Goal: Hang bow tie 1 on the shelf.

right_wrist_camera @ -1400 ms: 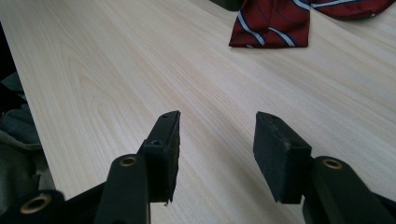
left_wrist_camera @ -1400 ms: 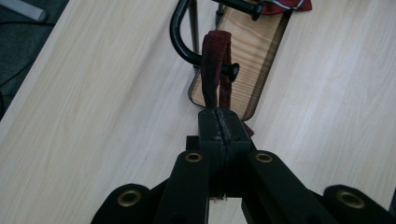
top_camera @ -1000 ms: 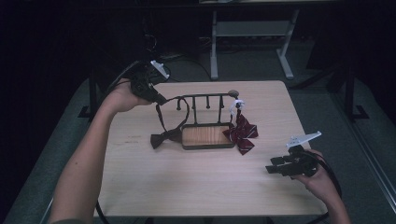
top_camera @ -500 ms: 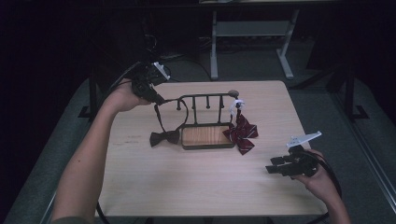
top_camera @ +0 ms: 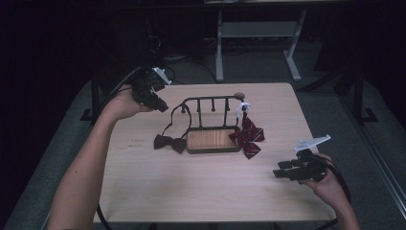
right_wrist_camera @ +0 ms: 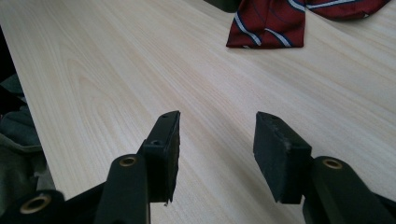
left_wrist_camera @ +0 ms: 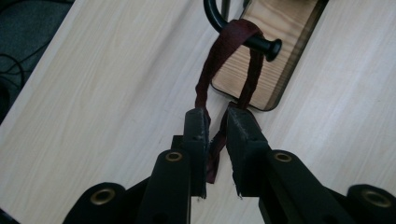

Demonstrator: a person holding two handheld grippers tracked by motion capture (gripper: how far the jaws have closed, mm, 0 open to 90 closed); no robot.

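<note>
My left gripper (left_wrist_camera: pixel 215 122) has just been opening; the dark bow tie's strap (left_wrist_camera: pixel 223 51) now hangs looped over the rack's end peg (left_wrist_camera: pixel 267 45), slack between narrowly parted jaws. Hanging looks done. My right gripper (right_wrist_camera: pixel 217 128) rests wide open, empty.

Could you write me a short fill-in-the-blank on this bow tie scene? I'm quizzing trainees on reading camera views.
1. The dark bow tie's strap is looped over a peg of the ____.
2. The striped bow tie is ____ with pale stripes.
3. The strap runs between the jaws of the ____ gripper.
4. The rack stands on a ____ base.

Missing words: rack; red; left; wooden
</note>
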